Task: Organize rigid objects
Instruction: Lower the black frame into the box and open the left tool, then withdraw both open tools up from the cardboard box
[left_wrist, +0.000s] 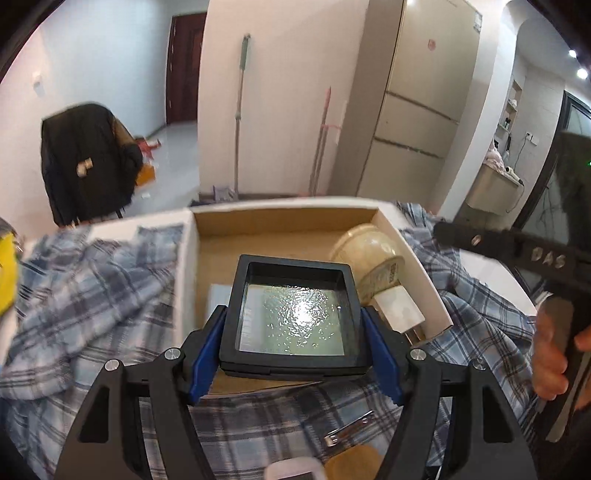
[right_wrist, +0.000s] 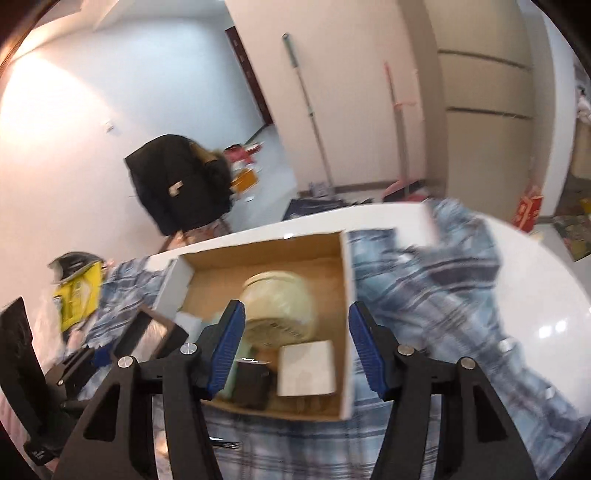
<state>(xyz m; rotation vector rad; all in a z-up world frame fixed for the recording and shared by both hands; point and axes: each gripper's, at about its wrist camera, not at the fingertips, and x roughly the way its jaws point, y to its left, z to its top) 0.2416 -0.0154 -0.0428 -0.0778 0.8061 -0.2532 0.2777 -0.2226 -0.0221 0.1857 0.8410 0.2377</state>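
My left gripper (left_wrist: 291, 325) is shut on a black square frame case (left_wrist: 295, 314) with a shiny clear film, pads pressing on its two sides. It hangs over the near part of an open cardboard box (left_wrist: 186, 266). Inside the box lie a cream jar (left_wrist: 369, 251) on its side and a white charger plug (left_wrist: 399, 306). My right gripper (right_wrist: 295, 314) is open above the same box (right_wrist: 347, 314), nothing between its blue pads. Below it sit the jar (right_wrist: 280, 302), the charger (right_wrist: 306, 367) and a small black object (right_wrist: 253, 380). The frame case (right_wrist: 147, 332) shows at the left.
The box rests on a blue plaid cloth (left_wrist: 92, 295) spread over a white table (right_wrist: 535, 295). A nail clipper (left_wrist: 349, 430) and a tan round object (left_wrist: 354, 461) lie on the cloth near me. A yellow item (right_wrist: 77, 295) sits far left. A hand (left_wrist: 550, 354) is at right.
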